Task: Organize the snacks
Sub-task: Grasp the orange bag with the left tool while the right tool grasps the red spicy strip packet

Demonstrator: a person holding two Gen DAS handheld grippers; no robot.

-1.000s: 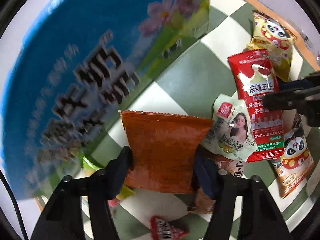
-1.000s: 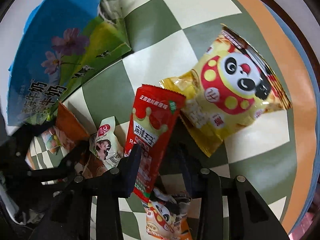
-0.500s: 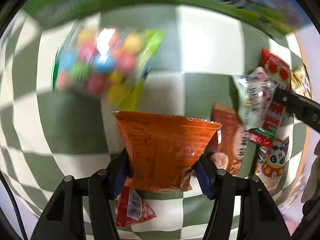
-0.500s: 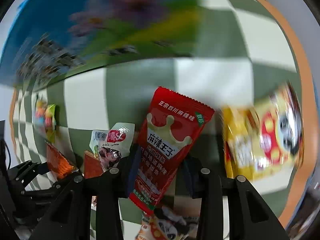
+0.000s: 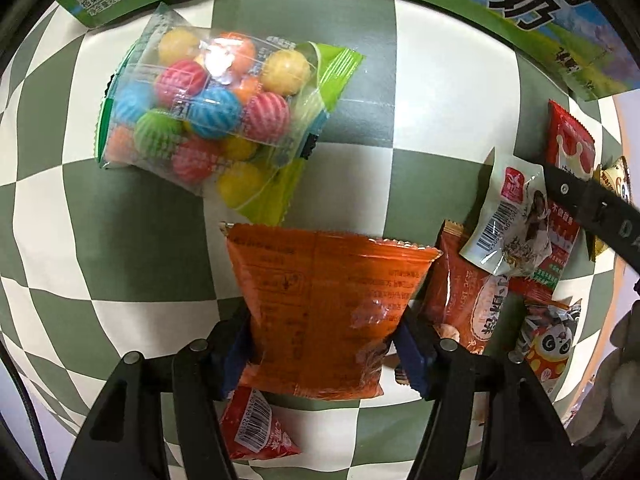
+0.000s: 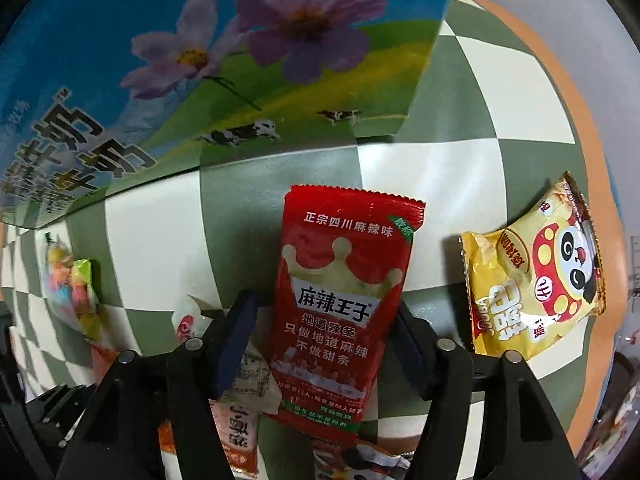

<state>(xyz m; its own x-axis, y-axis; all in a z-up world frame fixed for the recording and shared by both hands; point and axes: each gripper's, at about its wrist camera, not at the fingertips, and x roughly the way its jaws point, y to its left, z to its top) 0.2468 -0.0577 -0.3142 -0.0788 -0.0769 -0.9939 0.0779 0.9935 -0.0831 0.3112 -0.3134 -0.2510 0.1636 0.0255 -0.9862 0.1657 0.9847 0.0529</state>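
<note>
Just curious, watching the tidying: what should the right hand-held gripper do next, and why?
Probably the right hand-held gripper should lift away: its jaws have just been opening, and the red packet lies loose between them, a gap beside one pad.

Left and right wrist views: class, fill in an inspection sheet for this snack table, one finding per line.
Surface: green-and-white checked cloth.
Job's things: orange packet, red packet, ball bag, panda packet and white packet, all loose; milk box behind them.
Clutter: nothing seen.
Grippers: left gripper pads on the orange packet's sides, jaws just opened slightly. Right gripper jaws have just been opening; red packet between them, gap on one side.
Cables: thin dark cable at the left view's edge.
Surroundings: orange edge beyond the cloth.
</note>
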